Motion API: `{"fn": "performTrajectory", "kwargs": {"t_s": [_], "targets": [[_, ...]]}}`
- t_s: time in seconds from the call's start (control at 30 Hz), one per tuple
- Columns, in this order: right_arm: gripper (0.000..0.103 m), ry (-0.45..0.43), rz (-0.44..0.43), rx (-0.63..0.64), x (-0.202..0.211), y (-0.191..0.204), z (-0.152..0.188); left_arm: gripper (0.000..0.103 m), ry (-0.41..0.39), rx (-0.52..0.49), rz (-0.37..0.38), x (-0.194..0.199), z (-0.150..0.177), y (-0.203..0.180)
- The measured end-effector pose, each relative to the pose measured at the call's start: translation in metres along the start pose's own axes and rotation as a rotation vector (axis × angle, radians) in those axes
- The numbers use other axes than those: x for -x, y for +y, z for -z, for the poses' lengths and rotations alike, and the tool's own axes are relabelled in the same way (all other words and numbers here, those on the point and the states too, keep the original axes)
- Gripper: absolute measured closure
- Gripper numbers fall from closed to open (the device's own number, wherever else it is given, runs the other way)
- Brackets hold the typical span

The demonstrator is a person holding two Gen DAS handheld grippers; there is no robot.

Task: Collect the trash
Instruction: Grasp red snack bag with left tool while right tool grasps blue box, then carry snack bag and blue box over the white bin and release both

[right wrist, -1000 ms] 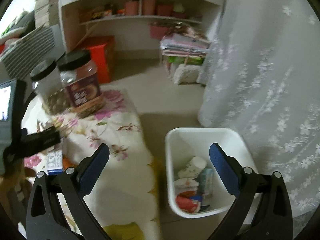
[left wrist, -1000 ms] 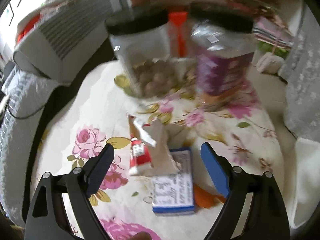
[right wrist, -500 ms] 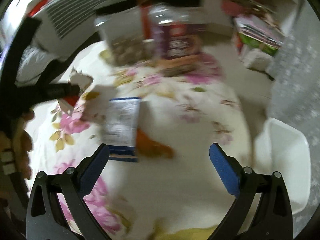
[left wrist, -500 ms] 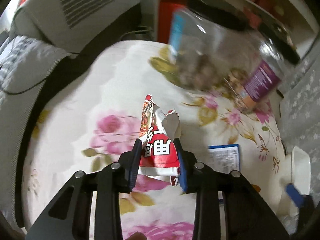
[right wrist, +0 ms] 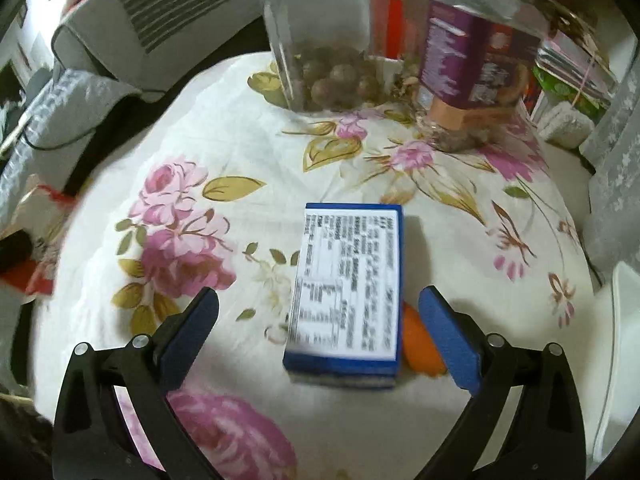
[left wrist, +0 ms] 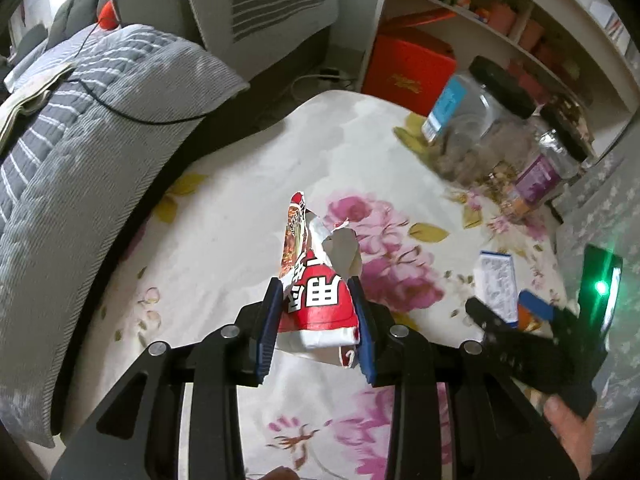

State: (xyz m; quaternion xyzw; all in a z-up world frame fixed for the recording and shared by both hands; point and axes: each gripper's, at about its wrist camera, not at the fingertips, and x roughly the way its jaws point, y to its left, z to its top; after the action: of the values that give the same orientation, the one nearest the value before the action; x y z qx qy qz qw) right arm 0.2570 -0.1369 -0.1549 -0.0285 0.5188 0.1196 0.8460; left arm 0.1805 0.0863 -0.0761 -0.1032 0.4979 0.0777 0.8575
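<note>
The left gripper (left wrist: 316, 320) has its fingers pinching a torn red snack wrapper (left wrist: 316, 296), held above the floral tabletop (left wrist: 224, 240). The right gripper (right wrist: 318, 328) has its fingers spread wide on either side of a blue-and-white carton (right wrist: 348, 288), which lies flat on the tabletop with an orange scrap (right wrist: 420, 344) just beside it; two jars (right wrist: 320, 40) stand at the far edge.

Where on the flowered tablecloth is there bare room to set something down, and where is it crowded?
Free: the wide stretch of tablecloth between the blue box and the grey cushion, and the strip in front of the two jars. Crowded: around the box, with an orange scrap tucked against it, and the jars' corner.
</note>
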Motion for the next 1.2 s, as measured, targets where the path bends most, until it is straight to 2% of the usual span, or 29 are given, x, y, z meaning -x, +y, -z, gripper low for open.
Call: {"fn": "performTrajectory", "kwargs": {"t_s": [0.07,0.1,0.17,0.2,0.47,0.67,0.87,1.2], "targets": [[0.009,0.000,0.010,-0.005,-0.008,-0.002,0.001,0.070,-0.007,-0.004,0.000,0.001,-0.001,0.002],[0.014,-0.005,0.006,-0.013,-0.010,-0.004,0.001,0.070,-0.016,-0.002,-0.002,0.002,-0.002,0.003],[0.045,-0.011,0.010,-0.011,-0.008,-0.005,0.001,0.070,-0.038,0.006,0.002,0.006,-0.006,0.005],[0.048,-0.017,0.001,-0.013,-0.005,-0.005,0.001,0.070,-0.047,0.010,0.008,0.009,-0.009,0.005],[0.050,-0.168,-0.063,-0.064,0.058,-0.002,-0.004,0.070,-0.118,0.019,0.010,0.029,-0.017,0.004],[0.050,-0.262,-0.061,-0.059,0.100,0.005,-0.001,0.070,-0.201,0.017,0.005,0.053,-0.017,0.001],[0.050,-0.335,-0.047,-0.032,0.134,0.012,0.010,0.070,-0.250,0.001,0.006,0.071,-0.011,-0.009],[0.050,-0.391,-0.071,-0.040,0.178,0.004,0.031,0.070,-0.295,-0.046,0.025,0.090,0.003,-0.035]]}}
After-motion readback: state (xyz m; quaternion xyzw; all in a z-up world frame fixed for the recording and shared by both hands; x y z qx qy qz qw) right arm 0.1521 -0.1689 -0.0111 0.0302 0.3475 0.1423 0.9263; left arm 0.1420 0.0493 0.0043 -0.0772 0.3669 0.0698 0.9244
